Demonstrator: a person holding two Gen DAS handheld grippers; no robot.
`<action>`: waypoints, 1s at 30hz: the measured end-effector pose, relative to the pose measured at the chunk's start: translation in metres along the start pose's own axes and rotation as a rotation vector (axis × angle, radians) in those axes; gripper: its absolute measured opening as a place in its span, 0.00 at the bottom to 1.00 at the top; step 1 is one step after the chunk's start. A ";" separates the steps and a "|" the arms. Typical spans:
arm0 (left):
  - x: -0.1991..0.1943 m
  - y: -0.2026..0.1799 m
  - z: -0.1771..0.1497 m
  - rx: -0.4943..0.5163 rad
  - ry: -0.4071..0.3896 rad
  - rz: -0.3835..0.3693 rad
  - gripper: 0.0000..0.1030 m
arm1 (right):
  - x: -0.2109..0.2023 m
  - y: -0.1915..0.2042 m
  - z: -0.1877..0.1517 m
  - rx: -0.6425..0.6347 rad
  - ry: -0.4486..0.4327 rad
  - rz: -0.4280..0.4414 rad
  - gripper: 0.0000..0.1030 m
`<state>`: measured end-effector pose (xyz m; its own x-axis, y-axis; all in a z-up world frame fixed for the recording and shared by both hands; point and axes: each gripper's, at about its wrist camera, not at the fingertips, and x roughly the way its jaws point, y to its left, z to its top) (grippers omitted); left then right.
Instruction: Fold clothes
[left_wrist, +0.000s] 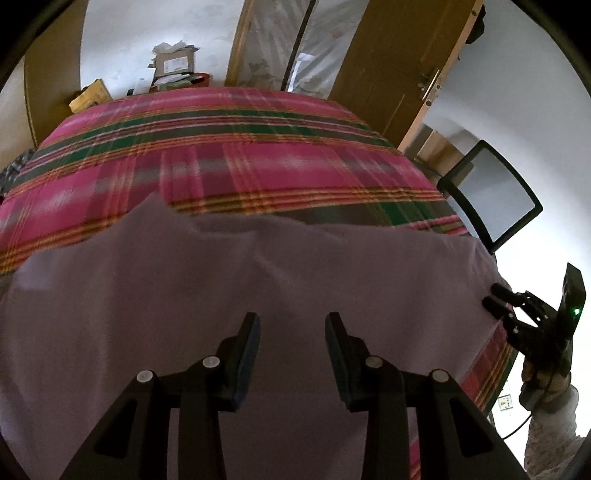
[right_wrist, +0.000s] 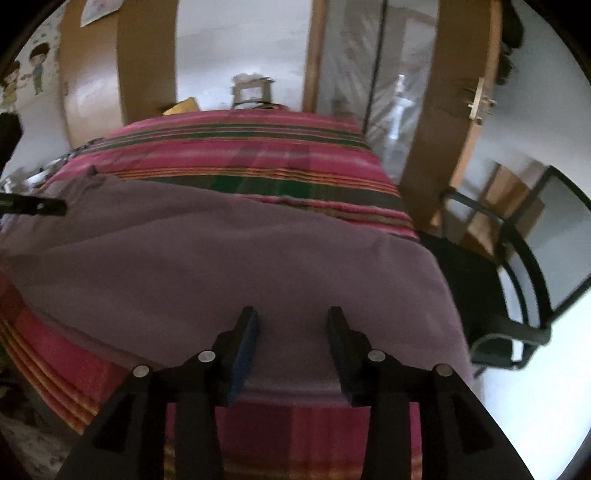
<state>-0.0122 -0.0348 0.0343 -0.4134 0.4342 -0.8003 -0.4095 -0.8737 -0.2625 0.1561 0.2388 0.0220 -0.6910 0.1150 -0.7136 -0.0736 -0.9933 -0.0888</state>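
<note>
Mauve cloth: a plain garment (left_wrist: 258, 288) lies spread on the bed (left_wrist: 229, 162), over its near part, on top of the pink and green checked bedspread.
Long axis: the garment runs side to side across the bed, from the left tool to the right one; its far edge is uneven and rises to a peak on the left.
Left tool (left_wrist: 291, 332): jaws well apart, nothing between them, poised above the middle of the cloth, pointing toward the far end of the bed.
Right tool (right_wrist: 291, 328): jaws also parted and gripping nothing, above the near hem, close to the garment's right near corner; in the left view it sits at the cloth's right edge (left_wrist: 498, 299).
Nearer tool: the right one is nearer an edge and a corner; the left one has only flat cloth beneath it.
Stage: I cannot tell whether the cloth is laid out single or already doubled once; the flat shape fits either.
Off the bed: a dark chair (right_wrist: 517, 295) stands just to the right of it.
</note>
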 end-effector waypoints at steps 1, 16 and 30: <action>-0.004 0.004 -0.004 -0.009 -0.006 0.005 0.36 | -0.003 -0.001 -0.002 0.011 0.002 -0.019 0.49; -0.068 0.061 -0.061 -0.138 -0.093 0.081 0.36 | -0.009 0.109 0.005 -0.185 -0.054 0.140 0.49; -0.141 0.134 -0.134 -0.376 -0.215 0.156 0.36 | -0.036 0.191 0.014 -0.259 -0.095 0.523 0.49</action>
<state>0.1003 -0.2431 0.0395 -0.6223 0.2917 -0.7264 -0.0215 -0.9340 -0.3566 0.1569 0.0449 0.0399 -0.6505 -0.4025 -0.6441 0.4637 -0.8821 0.0828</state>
